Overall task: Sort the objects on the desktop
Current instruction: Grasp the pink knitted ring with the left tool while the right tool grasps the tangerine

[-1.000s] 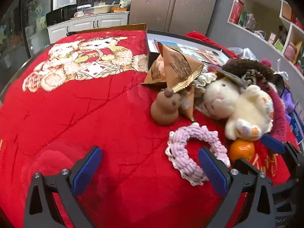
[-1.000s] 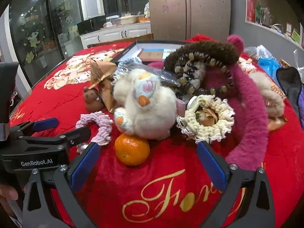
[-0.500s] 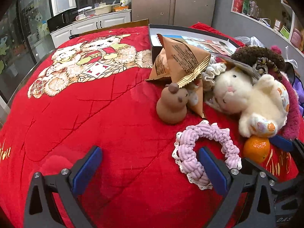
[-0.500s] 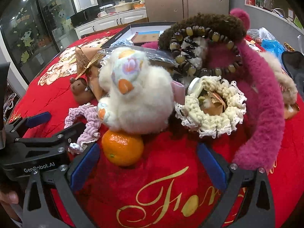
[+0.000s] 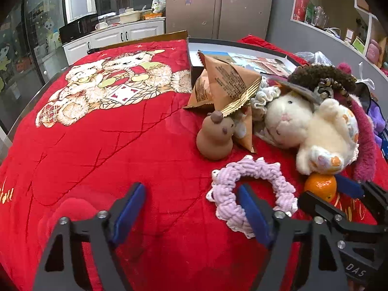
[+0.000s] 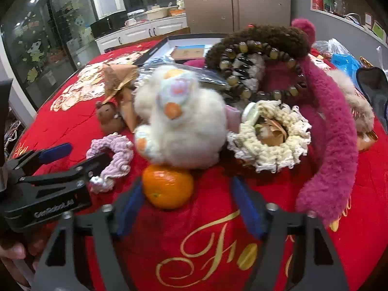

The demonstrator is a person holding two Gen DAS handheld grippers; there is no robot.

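Desktop objects lie unsorted: our left claw (image 5: 191,208) and right claw (image 6: 186,208) are closing, pads touching nothing yet, so next we must seat the tangerine (image 6: 167,186) squarely between the right pads

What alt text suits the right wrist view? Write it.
The right gripper, jaws closing, has an orange between its fingers on a red blanket. Behind the orange lie a white plush toy and a cream scrunchie.

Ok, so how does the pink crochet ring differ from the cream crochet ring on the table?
The pink ring lies flat on the red blanket, apart from the pile; the cream ring sits tilted within the pile, against the magenta plush. The pink ring's centre is bare; the cream ring's centre shows brown wrappers. Both are crocheted loops with lacy white edging.
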